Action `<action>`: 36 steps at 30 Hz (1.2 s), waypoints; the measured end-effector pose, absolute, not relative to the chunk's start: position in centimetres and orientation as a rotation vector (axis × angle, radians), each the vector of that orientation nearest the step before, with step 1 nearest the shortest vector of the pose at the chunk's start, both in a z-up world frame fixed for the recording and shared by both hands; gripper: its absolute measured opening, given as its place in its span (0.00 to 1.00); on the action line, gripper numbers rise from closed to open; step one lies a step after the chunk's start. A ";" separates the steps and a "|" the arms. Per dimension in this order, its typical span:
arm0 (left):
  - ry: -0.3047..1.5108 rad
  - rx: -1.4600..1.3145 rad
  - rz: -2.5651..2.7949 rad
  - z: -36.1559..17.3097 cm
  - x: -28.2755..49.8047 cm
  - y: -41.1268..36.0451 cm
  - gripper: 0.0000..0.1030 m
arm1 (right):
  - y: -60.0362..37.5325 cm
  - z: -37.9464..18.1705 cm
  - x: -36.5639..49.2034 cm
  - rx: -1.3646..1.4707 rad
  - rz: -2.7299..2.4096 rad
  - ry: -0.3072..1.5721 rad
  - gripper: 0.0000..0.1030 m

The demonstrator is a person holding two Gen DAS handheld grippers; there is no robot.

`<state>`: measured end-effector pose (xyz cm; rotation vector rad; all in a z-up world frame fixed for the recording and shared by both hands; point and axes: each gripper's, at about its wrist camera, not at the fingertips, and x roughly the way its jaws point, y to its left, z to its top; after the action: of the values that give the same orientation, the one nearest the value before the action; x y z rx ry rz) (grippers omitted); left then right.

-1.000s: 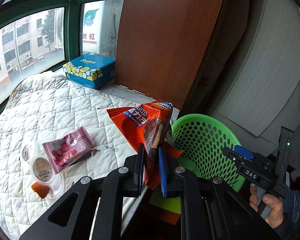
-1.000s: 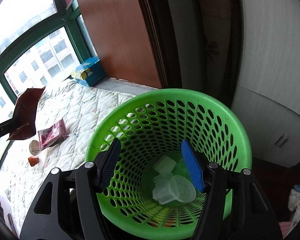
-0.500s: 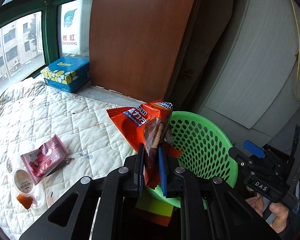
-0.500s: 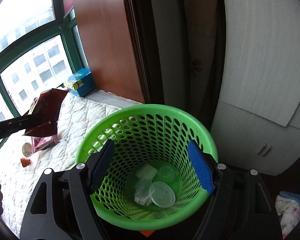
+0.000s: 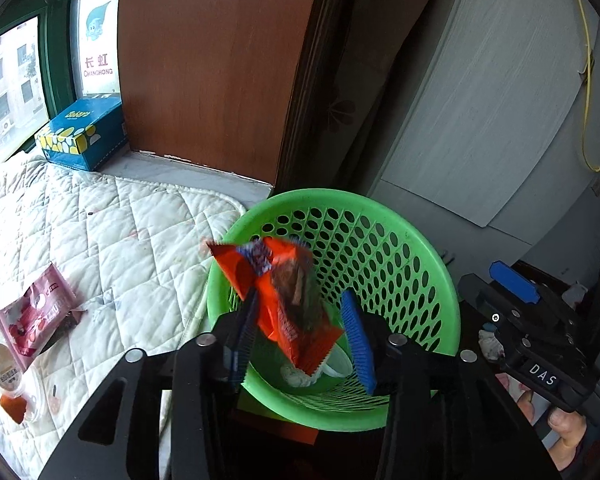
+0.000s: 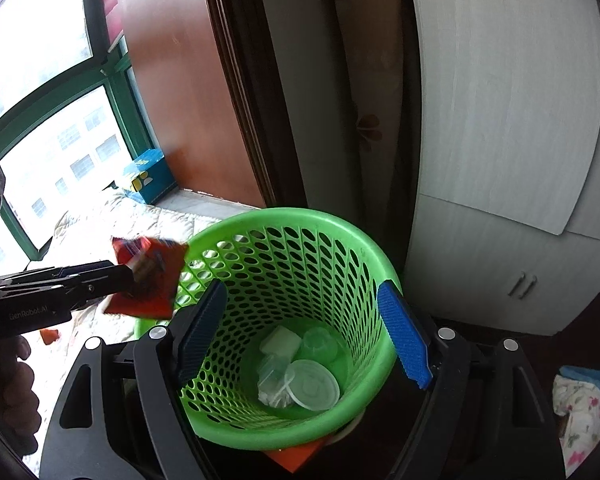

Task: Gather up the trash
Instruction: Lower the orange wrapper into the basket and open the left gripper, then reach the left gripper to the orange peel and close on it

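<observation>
We have the left gripper [image 5: 300,336] over the near-left rim of the green basket [image 5: 432,256], and its jaws have just been opening, so the orange snack wrapper [image 5: 284,296] sits loose between the pads, blurred, and seems to be dropping. The right gripper [image 6: 304,332] hangs open and empty above the basket mouth. Our worry is the wrapper's upper corner: it pokes out past the rim toward the quilted mattress [image 5: 112,224], and a light foil bag can flutter, catch the edge and slide outside. It may also cling to the left pad; the blur keeps us from telling. The pink wrapper [image 5: 36,316] and the small cup [image 5: 6,366] lie on the mattress, uncollected.
</observation>
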<state>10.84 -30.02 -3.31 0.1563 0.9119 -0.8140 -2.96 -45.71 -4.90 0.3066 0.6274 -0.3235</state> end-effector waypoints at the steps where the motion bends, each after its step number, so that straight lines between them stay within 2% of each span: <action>1: 0.913 0.153 -0.820 -3.4 10.8 -30.0 0.41 | -45.8 -4.9 -3.1 0.309 -0.325 0.625 0.75; 4: 0.920 0.146 -0.810 -3.7 10.8 -29.9 0.47 | -46.0 -4.9 -3.3 0.318 -0.324 0.623 0.75; 14: 0.905 0.110 -0.696 -3.3 11.2 -25.0 0.50 | -44.6 -4.6 -2.5 0.320 -0.271 0.616 0.78; 17: 0.896 0.094 -0.628 -3.2 11.4 -22.7 0.57 | -43.8 -4.4 -2.0 0.321 -0.242 0.618 0.80; 36: 0.875 -0.019 -0.282 -5.9 14.5 -3.5 0.57 | -36.0 -3.5 2.8 0.248 -0.057 0.637 0.80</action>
<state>14.49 -3.48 -5.91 -0.0192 0.8749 -0.2825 2.76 -36.04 -3.54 0.2485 0.6371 -0.0566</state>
